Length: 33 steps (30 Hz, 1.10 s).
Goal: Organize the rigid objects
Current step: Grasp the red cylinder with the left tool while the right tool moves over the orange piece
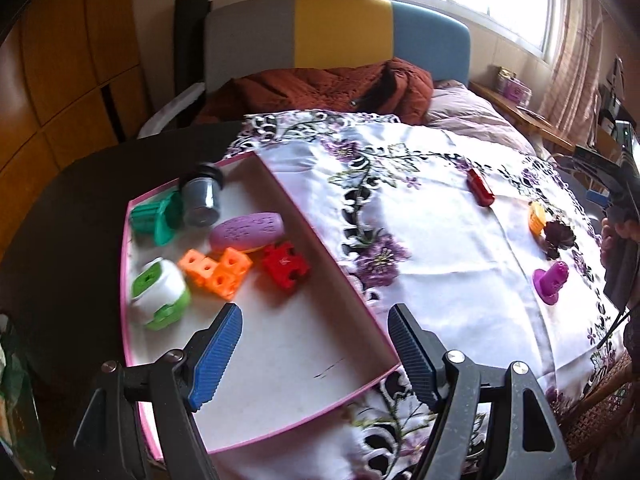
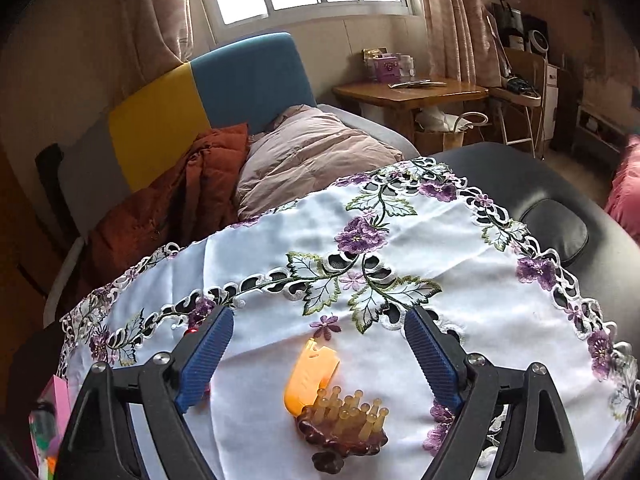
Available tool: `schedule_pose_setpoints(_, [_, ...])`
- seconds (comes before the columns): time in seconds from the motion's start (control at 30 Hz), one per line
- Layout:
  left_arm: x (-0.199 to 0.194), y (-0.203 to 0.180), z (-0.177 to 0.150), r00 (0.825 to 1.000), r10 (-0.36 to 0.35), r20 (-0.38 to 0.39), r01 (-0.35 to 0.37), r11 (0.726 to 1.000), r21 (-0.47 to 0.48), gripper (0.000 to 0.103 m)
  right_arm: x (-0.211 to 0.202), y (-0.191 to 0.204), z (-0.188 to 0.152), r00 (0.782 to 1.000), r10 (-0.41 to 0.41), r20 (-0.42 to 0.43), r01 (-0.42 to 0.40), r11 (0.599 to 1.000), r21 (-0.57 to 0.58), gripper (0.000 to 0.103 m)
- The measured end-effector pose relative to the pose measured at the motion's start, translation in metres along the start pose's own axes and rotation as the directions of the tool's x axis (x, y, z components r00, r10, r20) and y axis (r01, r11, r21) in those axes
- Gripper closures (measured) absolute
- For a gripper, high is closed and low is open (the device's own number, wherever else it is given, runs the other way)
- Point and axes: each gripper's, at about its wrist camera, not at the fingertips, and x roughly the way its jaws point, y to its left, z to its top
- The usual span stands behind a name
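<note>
A pink-rimmed box (image 1: 308, 236) with a white floor lies at the left of the flowered cloth. It holds a green piece (image 1: 154, 220), a grey cylinder (image 1: 202, 196), a purple oval (image 1: 246, 230), orange cubes (image 1: 216, 272), a red puzzle piece (image 1: 285, 265) and a white and green block (image 1: 160, 294). My left gripper (image 1: 314, 316) hangs open and empty over the box's near corner. My right gripper (image 2: 320, 356) is open around an orange piece (image 2: 310, 372) and an amber pegged flower piece (image 2: 344, 424) on the cloth, with its pads clear of both.
On the cloth to the right lie a red cylinder (image 1: 482, 188) and a purple stamp (image 1: 551, 280). A hand (image 1: 612, 232) shows at the right edge. The cloth covers a dark round table (image 2: 560, 184). A bed with a rust blanket (image 1: 320, 88) lies behind.
</note>
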Motion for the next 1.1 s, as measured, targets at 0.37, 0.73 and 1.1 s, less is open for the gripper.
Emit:
schedule_pose_setpoints(0.37, [0.024, -0.038, 0.021, 0.997, -0.06, -0.037, 0.062, 0.997, 0.052, 0.027, 0.002, -0.012, 0.002, 0.999, 0.029, -0.025, -0.027, 0.996, 0.081, 0.005])
schedule_pose_setpoints(0.73, [0.069, -0.088, 0.062, 0.971, -0.204, -0.124, 0.211, 0.977, 0.043, 0.027, -0.002, -0.033, 0.007, 0.998, 0.058, -0.014, -0.053, 0.977, 0.208, 0.004])
schedule_pose_setpoints(1.1, [0.124, -0.172, 0.126, 0.943, -0.304, -0.134, 0.32, 0.941, 0.115, 0.032, -0.001, -0.04, 0.01, 0.995, 0.101, -0.018, -0.093, 0.962, 0.258, 0.004])
